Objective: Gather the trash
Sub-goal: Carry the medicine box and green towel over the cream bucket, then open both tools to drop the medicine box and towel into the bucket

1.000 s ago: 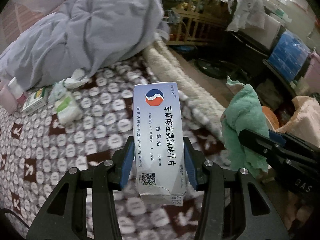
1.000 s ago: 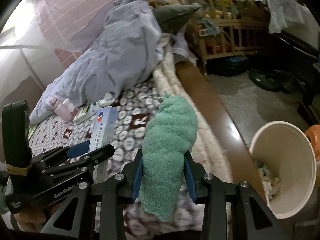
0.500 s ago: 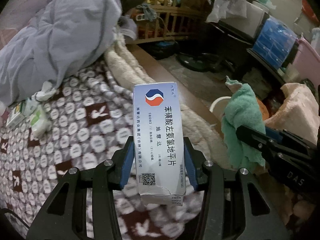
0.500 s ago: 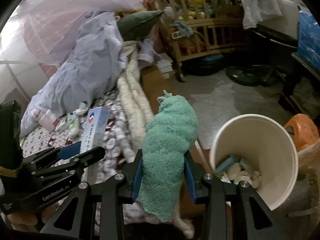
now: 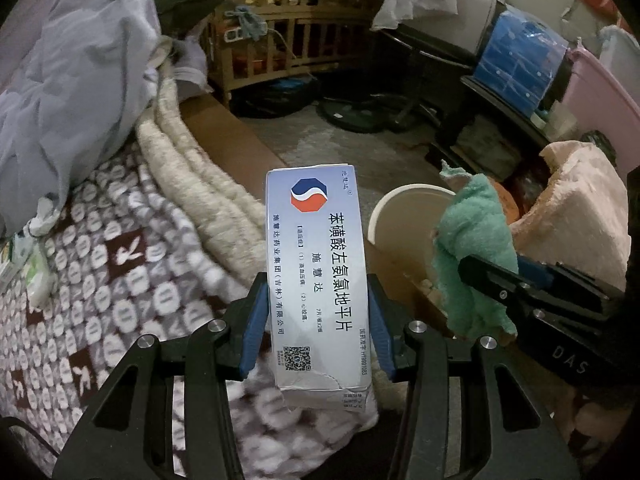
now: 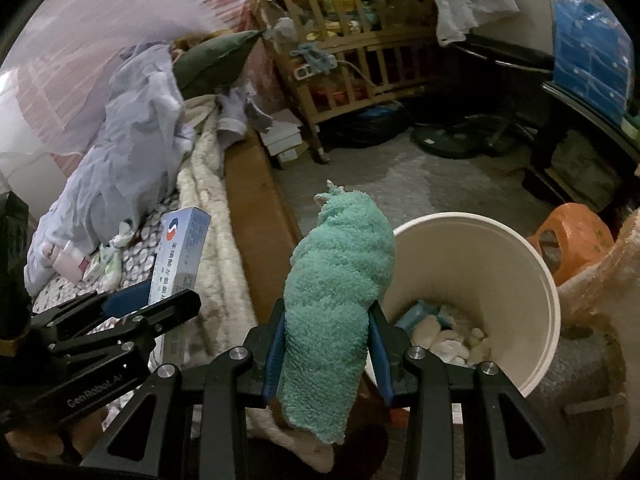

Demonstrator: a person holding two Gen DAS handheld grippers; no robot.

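My left gripper is shut on a white medicine box with a red and blue logo, held upright over the bed's edge. The box also shows in the right wrist view. My right gripper is shut on a green fluffy cloth, held upright just left of a cream trash bucket on the floor. The bucket holds white and blue scraps. In the left wrist view the cloth hangs in front of the bucket.
The bed has a patterned blanket, a fluffy cream cover and a grey duvet. Small packets lie on the bed. A wooden crib, an orange stool and a pink blanket stand around.
Both grippers have swung right, from over the bed toward the floor. The trash bucket has come closer and fuller into both views. Both grips are unchanged.
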